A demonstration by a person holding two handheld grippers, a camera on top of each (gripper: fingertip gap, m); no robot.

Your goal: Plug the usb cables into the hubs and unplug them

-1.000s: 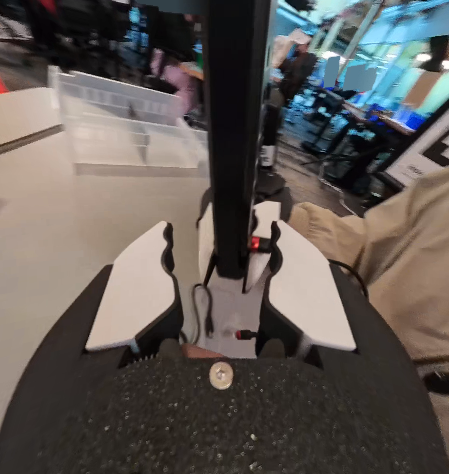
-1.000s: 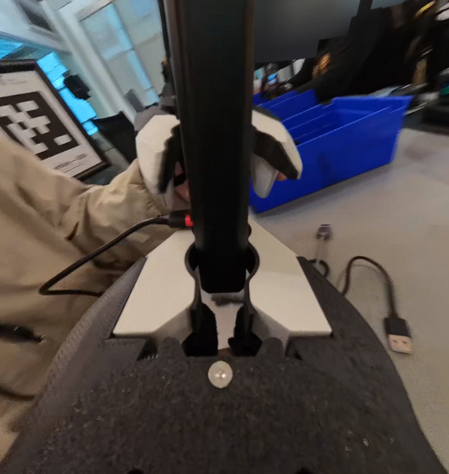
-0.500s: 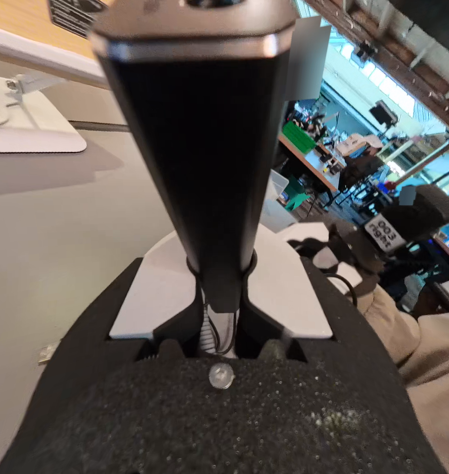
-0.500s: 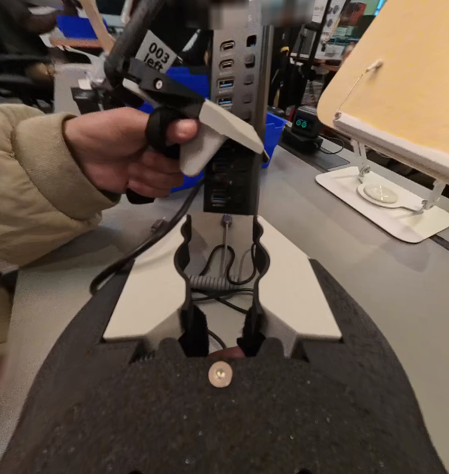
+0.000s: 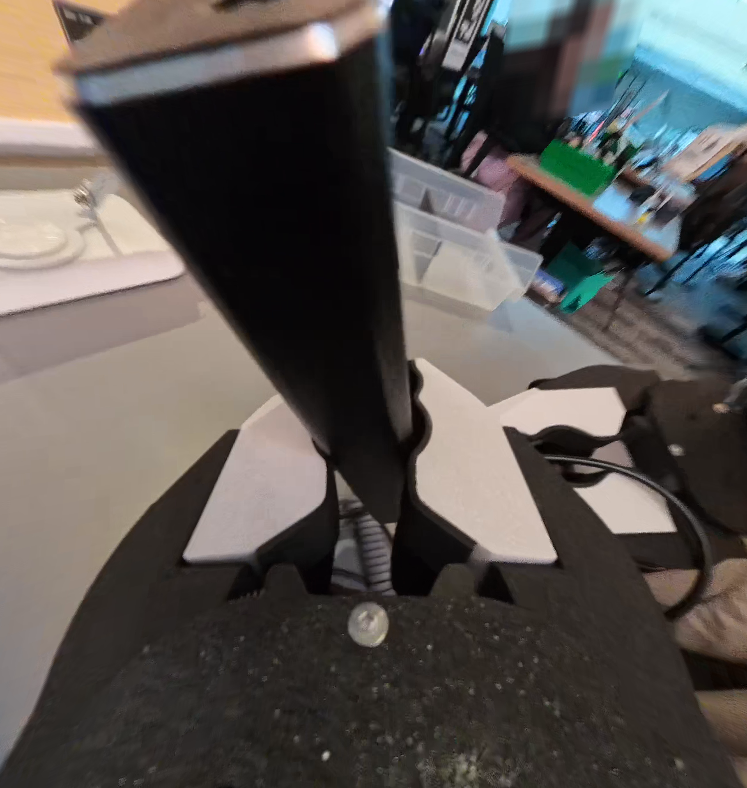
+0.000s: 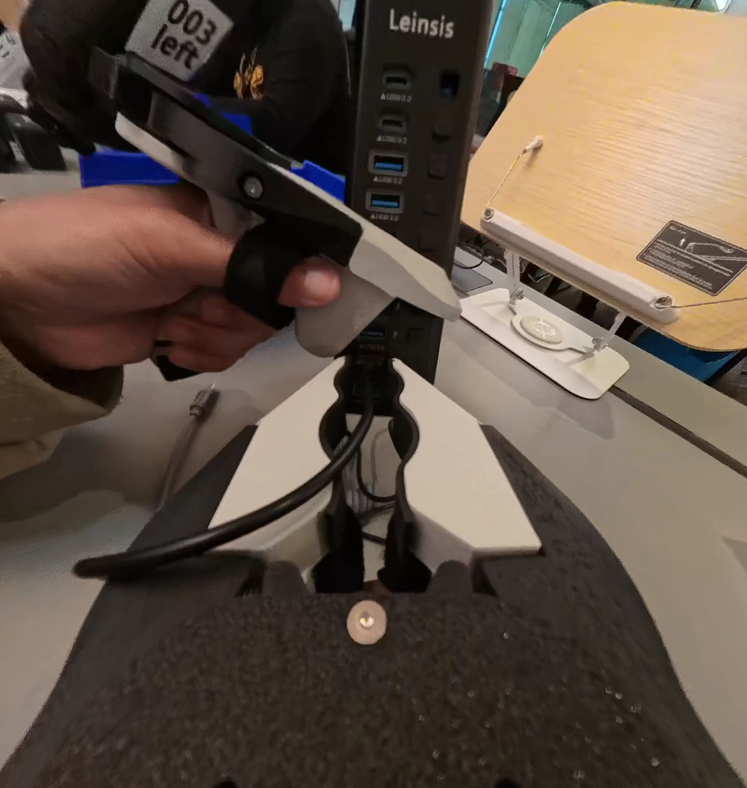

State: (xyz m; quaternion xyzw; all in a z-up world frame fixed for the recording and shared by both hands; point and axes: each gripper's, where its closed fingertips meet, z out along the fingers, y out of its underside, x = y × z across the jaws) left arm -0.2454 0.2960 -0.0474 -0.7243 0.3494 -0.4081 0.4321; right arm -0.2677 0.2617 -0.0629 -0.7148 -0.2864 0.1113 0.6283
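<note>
1. Left gripper (image 5: pixel 369 430) clamps the upright black hub (image 6: pixel 418 170) near its base.
2. Right gripper (image 6: pixel 369 396) narrow, apparently gripping nothing — black cable (image 6: pixel 277 507) runs between its fingers, seemingly plugged low.
3. Grey cable (image 6: pixel 201 405) lies loose on the table — more plugging and unplugging remains.

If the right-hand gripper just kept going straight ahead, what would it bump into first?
Probably the tall black USB hub tower: the right gripper points at its lower ports, where a black cable passes between the jaws.
</note>
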